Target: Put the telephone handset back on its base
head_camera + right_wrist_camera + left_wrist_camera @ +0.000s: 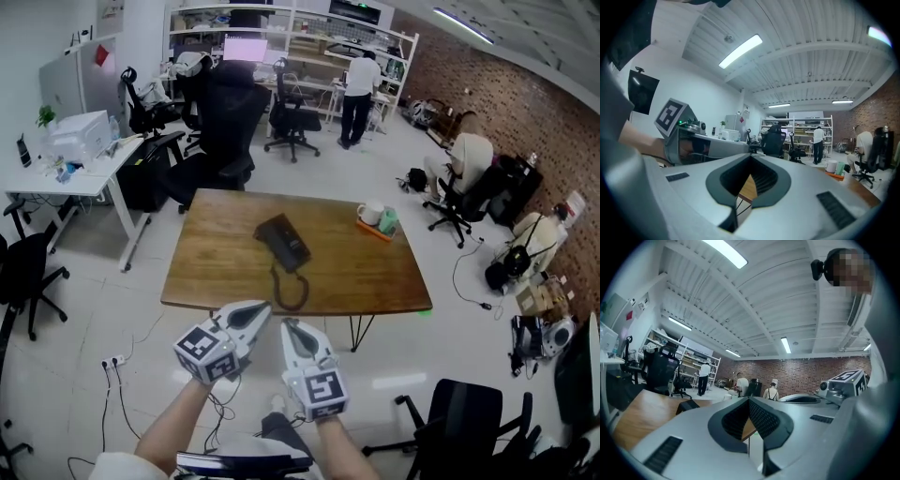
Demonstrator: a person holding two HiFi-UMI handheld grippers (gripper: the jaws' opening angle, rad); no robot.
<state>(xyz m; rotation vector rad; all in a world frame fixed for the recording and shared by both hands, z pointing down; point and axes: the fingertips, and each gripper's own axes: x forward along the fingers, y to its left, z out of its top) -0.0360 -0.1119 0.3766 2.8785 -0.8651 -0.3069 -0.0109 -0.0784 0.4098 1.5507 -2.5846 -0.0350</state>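
Telephone (282,241) sits mid-table (216,267), straight ahead of both claws. Its coiled cord (291,289) loops btwn phone & claws. Left claw (256,313) & right claw (292,328) are both pinched closed, empty, just short of the near edge. Mug (371,214) w/ green cup (388,222) stand beyond, to the right.

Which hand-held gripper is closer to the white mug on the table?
Right. The right hand-held gripper hovers off the table, the mug ahead to its right; the left hand-held gripper is farther left.
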